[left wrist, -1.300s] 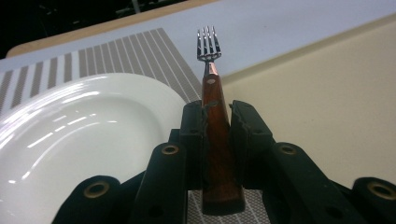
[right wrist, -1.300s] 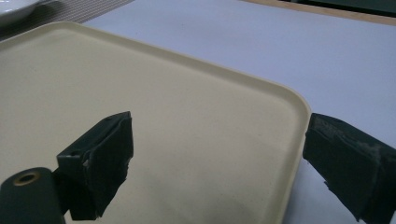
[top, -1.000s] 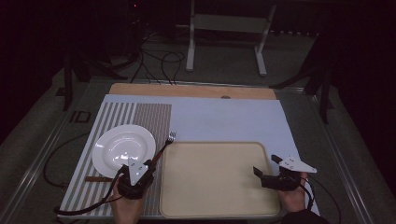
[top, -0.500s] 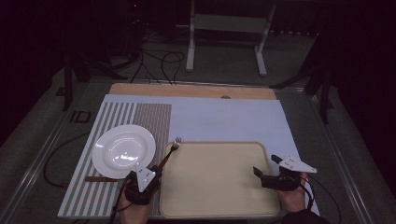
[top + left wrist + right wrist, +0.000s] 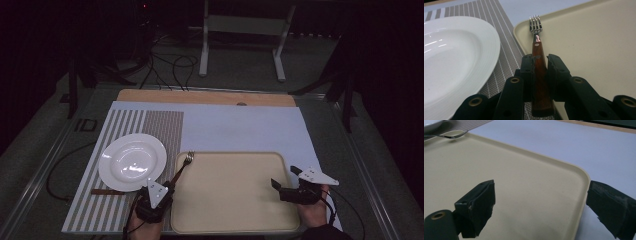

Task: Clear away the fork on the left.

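A fork point(image 5: 183, 164) with a brown wooden handle point(image 5: 537, 50) is clamped between the jaws of my left gripper point(image 5: 167, 186), which is shut on the handle. Its tines point(image 5: 535, 23) lie over the far left corner of the beige tray point(image 5: 230, 154). In the left gripper view the white plate point(image 5: 454, 62) sits just left of the gripper point(image 5: 540, 60). My right gripper point(image 5: 284, 176) is open at the tray's right side. Its jaws straddle the tray rim point(image 5: 584, 180), one over the tray and one outside, with nothing gripped between them point(image 5: 541, 192).
The white plate point(image 5: 132, 161) rests on a striped placemat point(image 5: 150, 125) left of the tray. A thin brown strip point(image 5: 105, 191) lies by the plate's near edge. A pale blue mat point(image 5: 240, 125) and a wooden board point(image 5: 200, 96) lie beyond. A metal stand point(image 5: 240, 30) stands past the table.
My left gripper has shifted slightly right and toward the near edge with the fork, so the tines moved from the placemat to the tray's corner. The right gripper has stayed put.
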A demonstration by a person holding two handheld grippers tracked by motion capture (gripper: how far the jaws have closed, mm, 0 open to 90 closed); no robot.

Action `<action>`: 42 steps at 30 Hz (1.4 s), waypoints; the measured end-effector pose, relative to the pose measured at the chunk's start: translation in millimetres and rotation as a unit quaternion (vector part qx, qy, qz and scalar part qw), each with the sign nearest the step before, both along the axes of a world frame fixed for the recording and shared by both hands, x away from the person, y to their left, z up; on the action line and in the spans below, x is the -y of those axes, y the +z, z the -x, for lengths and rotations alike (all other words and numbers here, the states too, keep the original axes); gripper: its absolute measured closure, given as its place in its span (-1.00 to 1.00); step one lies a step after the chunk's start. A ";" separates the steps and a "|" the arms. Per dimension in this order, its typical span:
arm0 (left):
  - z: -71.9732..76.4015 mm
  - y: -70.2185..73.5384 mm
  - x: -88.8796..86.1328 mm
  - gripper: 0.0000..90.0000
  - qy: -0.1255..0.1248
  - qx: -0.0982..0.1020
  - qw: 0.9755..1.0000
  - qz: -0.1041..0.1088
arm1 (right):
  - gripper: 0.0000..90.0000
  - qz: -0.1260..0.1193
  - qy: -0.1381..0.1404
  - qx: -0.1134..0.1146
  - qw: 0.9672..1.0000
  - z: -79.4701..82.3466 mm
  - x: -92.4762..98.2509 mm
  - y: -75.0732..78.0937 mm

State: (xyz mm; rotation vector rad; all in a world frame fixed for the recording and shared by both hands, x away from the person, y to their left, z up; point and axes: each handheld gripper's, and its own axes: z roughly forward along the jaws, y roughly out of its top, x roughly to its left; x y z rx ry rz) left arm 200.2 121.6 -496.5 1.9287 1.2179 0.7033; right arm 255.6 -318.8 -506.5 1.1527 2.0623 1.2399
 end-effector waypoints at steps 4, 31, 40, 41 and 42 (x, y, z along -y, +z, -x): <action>3.0 -0.9 0.8 0.68 -0.001 -0.004 1.000 -0.001 | -0.81 0.000 0.000 0.001 1.000 0.0 0.4 0.2; -4.5 25.1 -28.3 -0.78 -0.029 0.018 0.995 0.093 | -0.81 0.001 0.000 0.000 1.000 -0.1 0.0 0.0; -14.3 42.2 -47.7 -0.88 -0.029 0.036 0.995 0.083 | -0.81 0.001 0.001 0.000 1.000 -0.3 -0.1 -0.3; -14.3 42.2 -47.7 -0.88 -0.029 0.036 0.995 0.083 | -0.81 0.000 0.000 0.000 1.000 -0.2 0.0 -0.2; -15.5 43.6 -49.5 -0.88 -0.025 0.038 0.996 0.077 | -0.81 0.000 0.000 0.000 1.000 -0.2 0.0 -0.2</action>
